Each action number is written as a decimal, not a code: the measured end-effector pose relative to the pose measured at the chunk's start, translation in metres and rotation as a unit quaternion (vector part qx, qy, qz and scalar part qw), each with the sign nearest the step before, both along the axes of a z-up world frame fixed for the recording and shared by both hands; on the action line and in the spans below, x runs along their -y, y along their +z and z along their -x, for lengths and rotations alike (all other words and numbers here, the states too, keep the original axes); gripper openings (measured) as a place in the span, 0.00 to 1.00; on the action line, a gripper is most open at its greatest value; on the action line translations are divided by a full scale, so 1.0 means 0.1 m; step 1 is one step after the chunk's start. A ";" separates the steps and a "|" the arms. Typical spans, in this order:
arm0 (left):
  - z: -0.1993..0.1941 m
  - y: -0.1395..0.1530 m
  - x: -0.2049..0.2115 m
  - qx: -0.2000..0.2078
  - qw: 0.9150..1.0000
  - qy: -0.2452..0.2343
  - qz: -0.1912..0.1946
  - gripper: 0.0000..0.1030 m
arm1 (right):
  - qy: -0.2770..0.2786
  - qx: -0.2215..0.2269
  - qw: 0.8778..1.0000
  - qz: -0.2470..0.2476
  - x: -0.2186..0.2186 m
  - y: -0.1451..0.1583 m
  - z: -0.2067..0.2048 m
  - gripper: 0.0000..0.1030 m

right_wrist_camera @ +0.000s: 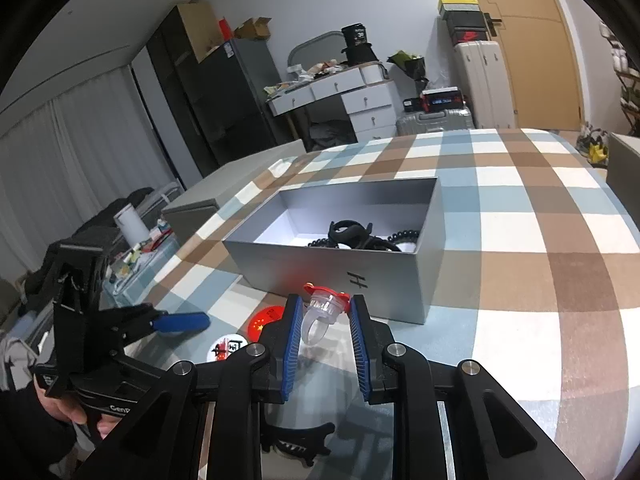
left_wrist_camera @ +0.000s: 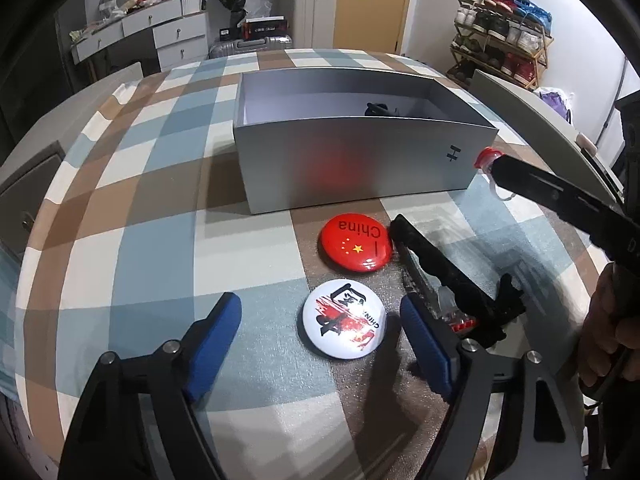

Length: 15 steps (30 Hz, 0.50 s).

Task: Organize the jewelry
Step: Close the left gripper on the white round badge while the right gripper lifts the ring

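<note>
Silver-grey cardboard box, lidless, on a checked cloth over the worktop; black hair claw and black coiled ties inside, toward its right end. Just before the box's front wall, on the cloth: red round badge reading "China", white round badge nearer, the two just apart. Right of the badges, a black hair claw with a clear and red piece by it. Left gripper low over the white badge, jaws apart on either side of it, blue pads clear of it, nothing held. Right gripper before the box's front wall, jaws narrow, clamped on a clear plastic ring with a red top, held off the cloth. Hand on the left gripper's handle.
</note>
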<state>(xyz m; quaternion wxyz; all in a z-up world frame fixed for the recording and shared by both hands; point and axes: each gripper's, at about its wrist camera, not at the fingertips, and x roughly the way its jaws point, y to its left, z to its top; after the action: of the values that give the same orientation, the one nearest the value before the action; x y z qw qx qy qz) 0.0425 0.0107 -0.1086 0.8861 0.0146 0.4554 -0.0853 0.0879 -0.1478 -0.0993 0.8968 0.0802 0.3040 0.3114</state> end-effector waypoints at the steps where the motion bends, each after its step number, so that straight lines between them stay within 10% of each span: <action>1: 0.00 0.00 0.02 0.002 1.000 -0.001 -0.008 0.67 | 0.000 -0.003 1.000 -0.005 0.02 0.00 -0.01 0.22; 6: 0.03 0.03 0.06 0.005 1.000 -0.019 -0.021 0.36 | -0.002 -0.007 1.000 -0.016 0.05 0.00 -0.03 0.22; 15: 0.06 0.09 0.04 0.015 1.000 -0.018 -0.004 0.36 | -0.006 -0.007 1.000 -0.015 0.05 0.00 -0.03 0.22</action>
<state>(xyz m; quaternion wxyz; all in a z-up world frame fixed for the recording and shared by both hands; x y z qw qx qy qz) 0.0365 0.0069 -0.0994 0.8910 0.0275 0.4424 -0.0988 0.0913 -0.1531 -0.0993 0.8953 0.0978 0.3048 0.3098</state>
